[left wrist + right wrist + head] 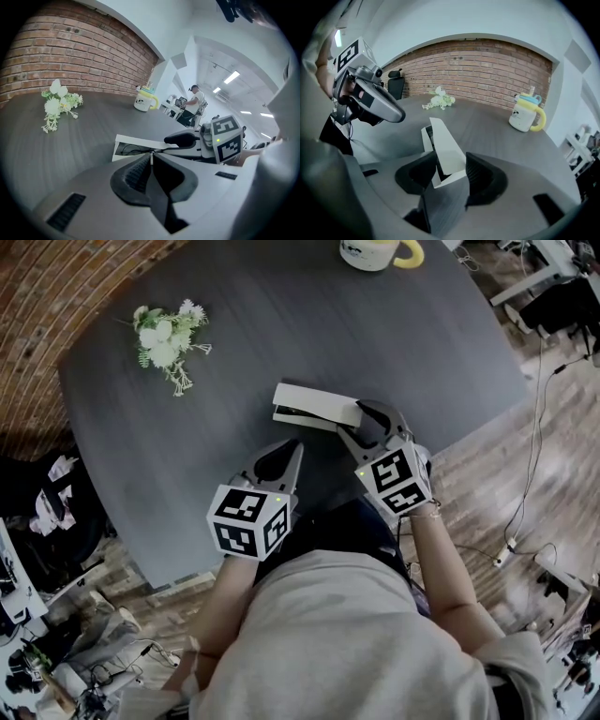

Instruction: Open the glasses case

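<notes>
Grasping is in hand: the glasses case (314, 401), mid-table, is clamped at its right end by the right gripper (354, 420). The left gripper (295, 446), closed and empty, is held near. Next, the lid must probably be raised.

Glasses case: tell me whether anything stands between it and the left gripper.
Nothing visible does. The left gripper, jaws together, points at the long side of the glasses case, with only bare table between them. The right gripper is off to the side, closed on the case's end, not in the left one's path.
</notes>
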### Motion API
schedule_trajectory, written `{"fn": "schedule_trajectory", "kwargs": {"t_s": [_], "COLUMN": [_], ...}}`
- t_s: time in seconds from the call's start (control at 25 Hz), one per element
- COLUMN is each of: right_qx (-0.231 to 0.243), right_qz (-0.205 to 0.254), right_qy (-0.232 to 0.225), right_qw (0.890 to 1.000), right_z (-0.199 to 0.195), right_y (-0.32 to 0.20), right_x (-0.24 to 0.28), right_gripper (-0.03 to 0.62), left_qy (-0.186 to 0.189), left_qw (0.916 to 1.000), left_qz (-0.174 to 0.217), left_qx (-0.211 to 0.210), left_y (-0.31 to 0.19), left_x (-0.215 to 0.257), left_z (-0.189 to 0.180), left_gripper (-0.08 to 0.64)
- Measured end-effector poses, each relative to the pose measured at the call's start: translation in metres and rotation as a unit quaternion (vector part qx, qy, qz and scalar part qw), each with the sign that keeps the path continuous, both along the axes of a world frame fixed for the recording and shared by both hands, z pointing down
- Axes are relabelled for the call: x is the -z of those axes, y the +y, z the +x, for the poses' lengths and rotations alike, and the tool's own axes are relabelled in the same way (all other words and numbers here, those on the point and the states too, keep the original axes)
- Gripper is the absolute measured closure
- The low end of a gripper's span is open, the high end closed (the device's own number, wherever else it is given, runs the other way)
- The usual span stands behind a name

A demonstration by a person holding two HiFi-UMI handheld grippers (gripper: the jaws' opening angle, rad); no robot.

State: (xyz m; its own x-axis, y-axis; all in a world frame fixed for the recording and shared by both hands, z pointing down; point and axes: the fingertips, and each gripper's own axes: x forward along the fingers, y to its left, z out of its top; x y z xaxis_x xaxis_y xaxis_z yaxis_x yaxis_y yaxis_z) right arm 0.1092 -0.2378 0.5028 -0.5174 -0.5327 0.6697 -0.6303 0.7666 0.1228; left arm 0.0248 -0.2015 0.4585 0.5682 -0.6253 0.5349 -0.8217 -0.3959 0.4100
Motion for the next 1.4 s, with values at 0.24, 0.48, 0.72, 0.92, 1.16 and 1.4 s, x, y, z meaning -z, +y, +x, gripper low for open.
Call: {"fn": "schedule_trajectory", "kwargs": {"t_s": [0.24,0.48,0.72,0.92,1.16,1.4], "right_qx": [0.017,0.004,-0.038,-0.082,-0.097,-0.093], "right_qz": [-0.008,0.000,-0.001,-0.007,-0.023,-0.025], "right_qy": [-0.017,-0.027,-0.039,-0.045,-0.047,-0.059], "right_qw": [1.000,1.000,0.999,0.996,0.994,0.994], "right_z": [0.001,0.006,0.014,0.019,0.020,0.015], "right_y": [-0.012,-0.039,-0.063,-0.073,-0.075,-0.066], "right_x": [0.006,0.009,0.000,-0.007,-0.009,0.004], "right_gripper": [0.450,0.495,0.502,0.493,0.486,0.458], "left_qy": [0.002,-0.004,-0.003,-0.002,-0.002,-0.001], "left_qw": [0.9999,0.9998,0.9996,0.9994,0.9993,0.9993], "left_qz": [0.010,0.018,0.026,0.031,0.032,0.036], "left_qx": [-0.002,0.000,0.008,0.013,0.018,0.015], "left_y": [-0.003,-0.006,-0.008,-0.009,-0.008,-0.003], "left_x": [0.004,0.007,0.011,0.013,0.014,0.016], "left_z": [0.003,0.001,-0.003,-0.006,-0.008,-0.006], "left_gripper": [0.526,0.526,0.526,0.526,0.526,0.526]}}
